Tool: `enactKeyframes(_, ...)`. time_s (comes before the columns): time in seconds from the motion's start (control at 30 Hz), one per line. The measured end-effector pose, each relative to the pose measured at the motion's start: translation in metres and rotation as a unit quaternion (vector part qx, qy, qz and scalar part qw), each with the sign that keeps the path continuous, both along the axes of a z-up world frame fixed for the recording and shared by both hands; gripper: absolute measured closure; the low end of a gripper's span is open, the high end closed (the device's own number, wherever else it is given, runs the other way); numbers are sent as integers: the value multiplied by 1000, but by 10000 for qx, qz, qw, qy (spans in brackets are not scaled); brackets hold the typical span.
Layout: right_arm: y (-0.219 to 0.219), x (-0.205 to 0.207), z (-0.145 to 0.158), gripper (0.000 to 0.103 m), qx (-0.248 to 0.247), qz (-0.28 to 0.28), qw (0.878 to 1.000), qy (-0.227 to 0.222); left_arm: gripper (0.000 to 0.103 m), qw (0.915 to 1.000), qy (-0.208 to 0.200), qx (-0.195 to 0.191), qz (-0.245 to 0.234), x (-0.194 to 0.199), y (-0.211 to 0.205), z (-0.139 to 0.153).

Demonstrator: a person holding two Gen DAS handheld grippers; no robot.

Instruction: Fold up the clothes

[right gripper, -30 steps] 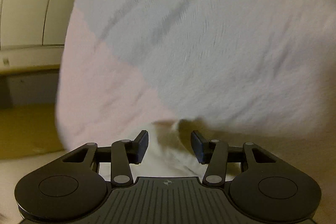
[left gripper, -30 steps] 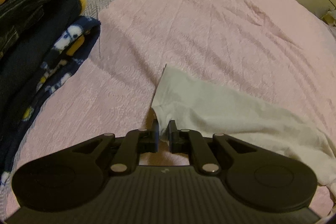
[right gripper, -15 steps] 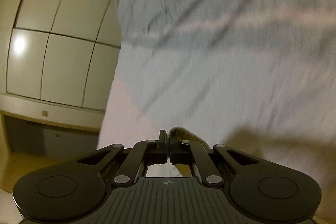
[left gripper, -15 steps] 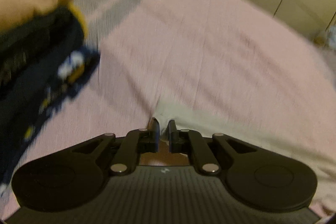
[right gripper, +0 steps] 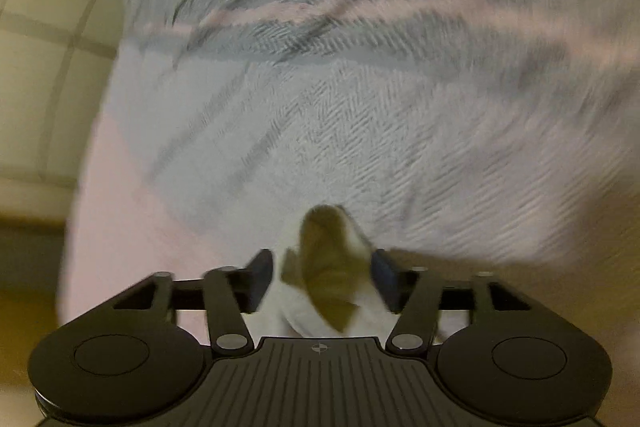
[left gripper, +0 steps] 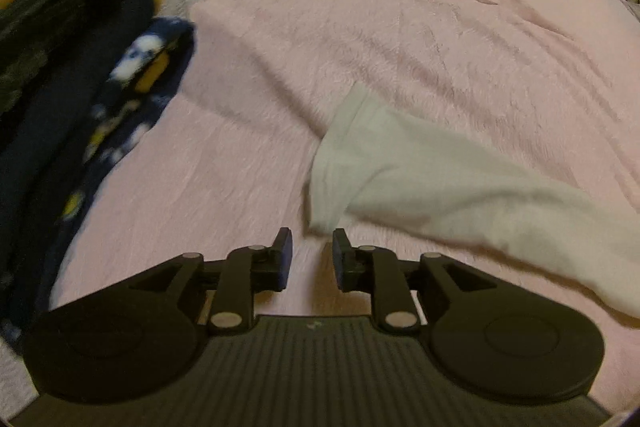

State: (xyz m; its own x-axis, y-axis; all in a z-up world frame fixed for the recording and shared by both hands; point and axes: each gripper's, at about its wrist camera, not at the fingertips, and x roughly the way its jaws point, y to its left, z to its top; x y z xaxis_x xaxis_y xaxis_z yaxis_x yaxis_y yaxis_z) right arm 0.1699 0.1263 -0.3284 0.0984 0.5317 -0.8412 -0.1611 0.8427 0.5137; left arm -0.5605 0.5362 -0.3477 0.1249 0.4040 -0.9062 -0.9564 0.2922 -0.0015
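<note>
left hand-held gripper (left gripper: 311, 255): jaws just parted, nothing between; white garment (left gripper: 420, 179) corner released flat on pink bed cover (left gripper: 400, 27). right hand-held gripper (right gripper: 322, 275): jaws just spread wide, cloth fold between, pads clear. likely laying garment out for folding.

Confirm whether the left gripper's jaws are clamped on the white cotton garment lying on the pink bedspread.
No: the left gripper has its jaws apart and empty, with the white cotton garment's corner lying just beyond them on the pink bedspread.

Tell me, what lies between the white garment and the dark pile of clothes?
Only bare pink blanket separates the white garment from the dark pile of clothes, seen in the left wrist view.
</note>
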Motion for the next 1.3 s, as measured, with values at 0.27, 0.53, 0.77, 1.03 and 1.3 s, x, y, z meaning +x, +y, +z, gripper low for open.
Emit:
enactKeyframes(0.27, 60, -73, 50, 42, -2148, 1636, 9307, -2466, 69, 9968, -210, 454, -619, 48, 42, 24)
enactKeyframes(0.53, 89, -103, 42, 42, -1607, 1567, 9510, -2125, 102, 9966, -707, -316, -276, 57, 109, -38)
enactKeyframes(0.77, 81, -112, 37, 42, -1827, 1190, 9528, -2114, 103, 9798, -1487, 1128, -716, 53, 119, 4)
enactKeyframes(1.03, 96, -133, 28, 42, -1678, 1135, 9569, -2079, 97, 9856, -1070, 1148, -625, 68, 158, -18)
enactKeyframes(1.3, 104, -162, 20, 42, -1583, 1483, 9541, -2067, 75, 9815, -1737, 579, 554, 12, 126, -9)
